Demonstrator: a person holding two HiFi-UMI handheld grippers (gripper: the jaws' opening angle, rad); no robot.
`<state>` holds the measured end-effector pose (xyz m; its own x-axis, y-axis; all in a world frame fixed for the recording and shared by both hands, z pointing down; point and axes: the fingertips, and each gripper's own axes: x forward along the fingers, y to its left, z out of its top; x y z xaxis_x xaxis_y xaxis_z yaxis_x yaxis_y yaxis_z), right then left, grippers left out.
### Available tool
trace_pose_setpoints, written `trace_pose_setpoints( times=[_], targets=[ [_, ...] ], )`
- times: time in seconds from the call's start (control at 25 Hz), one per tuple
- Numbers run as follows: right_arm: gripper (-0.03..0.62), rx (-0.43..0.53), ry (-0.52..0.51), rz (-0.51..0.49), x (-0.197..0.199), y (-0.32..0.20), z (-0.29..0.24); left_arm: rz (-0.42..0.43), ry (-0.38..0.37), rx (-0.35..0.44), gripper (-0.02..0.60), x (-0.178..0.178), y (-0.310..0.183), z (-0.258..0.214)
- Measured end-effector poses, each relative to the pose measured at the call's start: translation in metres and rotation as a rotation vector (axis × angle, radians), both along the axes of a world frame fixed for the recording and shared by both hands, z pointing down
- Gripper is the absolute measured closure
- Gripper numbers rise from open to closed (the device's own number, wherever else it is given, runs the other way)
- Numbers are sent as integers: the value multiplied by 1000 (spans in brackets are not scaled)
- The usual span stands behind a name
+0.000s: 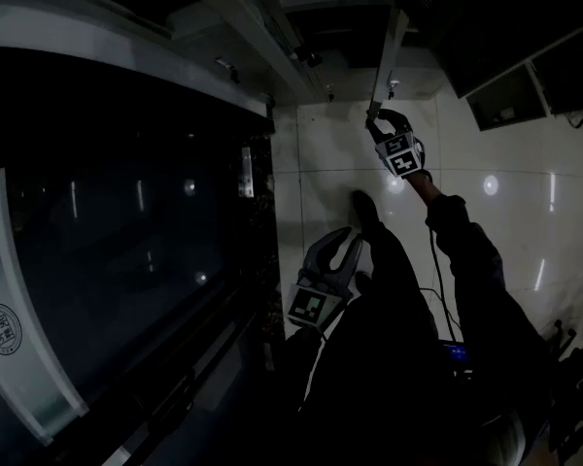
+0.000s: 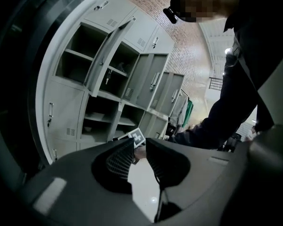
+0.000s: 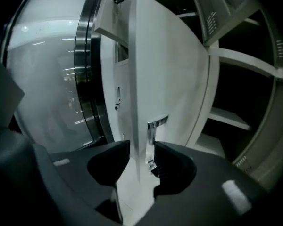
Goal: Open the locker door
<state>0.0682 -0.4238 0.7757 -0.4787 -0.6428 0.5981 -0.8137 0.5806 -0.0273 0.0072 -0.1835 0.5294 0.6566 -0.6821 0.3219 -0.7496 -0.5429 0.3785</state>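
Observation:
The grey locker door (image 1: 389,51) stands swung out, seen edge-on in the right gripper view as a pale panel (image 3: 174,69) with a chrome handle (image 3: 155,126). My right gripper (image 1: 379,116) reaches far forward and is closed across the door's thin edge (image 3: 141,147), one jaw on each face. My left gripper (image 1: 346,243) hangs low near my body, open with nothing between its jaws (image 2: 140,147). The bank of grey lockers (image 2: 146,79) fills the left gripper view, several compartments standing open.
A large dark glass panel with a steel frame (image 1: 107,231) runs along the left. Glossy pale floor tiles (image 1: 525,202) lie below. My dark sleeve (image 1: 466,250) and a cable (image 1: 435,270) cross the middle. Empty shelves (image 3: 231,119) show behind the door.

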Motion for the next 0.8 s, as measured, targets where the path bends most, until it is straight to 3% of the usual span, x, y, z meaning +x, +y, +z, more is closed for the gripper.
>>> trace_pose_setpoints(
  times=[0.12,0.24,0.32,0.48,0.64,0.8],
  targets=[
    [442,12,-41,83,6,72,-25,-3,14,49,502,-6,52,-13],
    [445,83,-80,30,-16,183,-79,2,36,116,502,-18,114,-23],
    [461,80,-89,-6,-34,256,-107,15,49,146,503,-28,153,-23],
    [524,52,-109,-10,-57,378,-164,16,74,99,503,-41,223,-20],
    [594,83,-178,56,-55,487,-228,17,126,83,503,-38,300,-49],
    [594,128,-185,84,-53,554,-274,64,171,121,503,-28,341,-64]
  ],
)
